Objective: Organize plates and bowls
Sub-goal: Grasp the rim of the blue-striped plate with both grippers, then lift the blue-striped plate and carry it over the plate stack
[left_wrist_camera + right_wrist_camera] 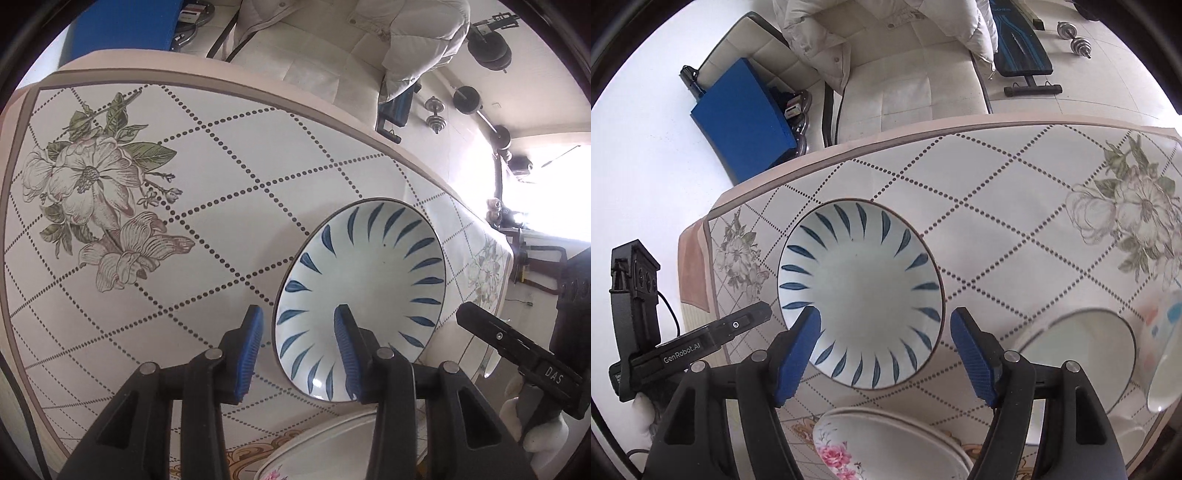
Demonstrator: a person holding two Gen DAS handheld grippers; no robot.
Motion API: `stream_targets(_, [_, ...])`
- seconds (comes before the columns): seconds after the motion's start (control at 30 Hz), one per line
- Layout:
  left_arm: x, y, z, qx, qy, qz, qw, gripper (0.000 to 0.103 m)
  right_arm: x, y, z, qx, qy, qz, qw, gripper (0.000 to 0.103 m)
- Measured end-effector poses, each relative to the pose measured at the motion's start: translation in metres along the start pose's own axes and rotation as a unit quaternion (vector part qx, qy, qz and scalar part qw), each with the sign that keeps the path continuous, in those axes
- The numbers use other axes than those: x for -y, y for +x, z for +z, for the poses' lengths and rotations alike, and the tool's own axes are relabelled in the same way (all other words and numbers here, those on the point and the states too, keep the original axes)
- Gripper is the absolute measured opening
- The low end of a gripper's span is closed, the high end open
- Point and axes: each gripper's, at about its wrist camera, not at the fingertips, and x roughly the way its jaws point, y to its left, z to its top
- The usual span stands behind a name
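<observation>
A white bowl with blue leaf strokes [364, 291] [860, 291] sits on the patterned tablecloth. My left gripper [301, 350] is open and hovers over the bowl's left rim, one finger outside it and one over its inside. My right gripper [886, 343] is open wide above the bowl's near side. A white plate with pink flowers [871, 443] lies close under the right gripper, and its rim shows in the left wrist view [317, 450]. A white bowl with a dark rim [1082, 354] stands to the right.
A tilted white dish with coloured marks [1167, 350] stands at the far right. The table's far edge [923, 129] meets a cream sofa [905, 74]. A blue box [746, 118] and dumbbells [1075, 37] lie on the floor.
</observation>
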Motion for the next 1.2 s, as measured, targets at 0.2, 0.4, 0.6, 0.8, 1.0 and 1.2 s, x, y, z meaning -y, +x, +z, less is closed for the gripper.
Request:
stream_targets(0.2, [-0.004,0.016,-0.004,-0.021,0.005,0.012,0.9997,0.037,0.004,0.035,0.025,-0.044,-0.022,-0.031,0.998,0.065])
stream_targets(0.4, [0.006,0.031,-0.009,-0.017,0.023,0.013,0.9995,0.032,0.009,0.054,0.027,-0.069,-0.038,-0.035,0.996,0.043])
stream_targets(0.6, [0.006,0.029,-0.015,0.005,0.036,0.034,0.9988,0.024,0.025,0.062,0.025,-0.067,-0.034,-0.037,0.997,0.016])
stream_targets(0.8, [-0.001,0.015,-0.02,0.029,0.037,0.042,0.998,0.02,0.025,0.057,0.018,-0.047,-0.044,-0.032,0.997,0.014])
stream_targets(1.0, [0.007,-0.006,-0.028,0.053,0.053,0.045,0.9962,0.02,0.023,0.049,0.008,-0.038,-0.045,-0.022,0.998,0.013])
stream_targets(1.2, [0.018,-0.032,-0.042,0.072,0.07,0.046,0.9939,0.02,0.02,0.024,-0.001,-0.014,-0.039,-0.003,0.999,0.012])
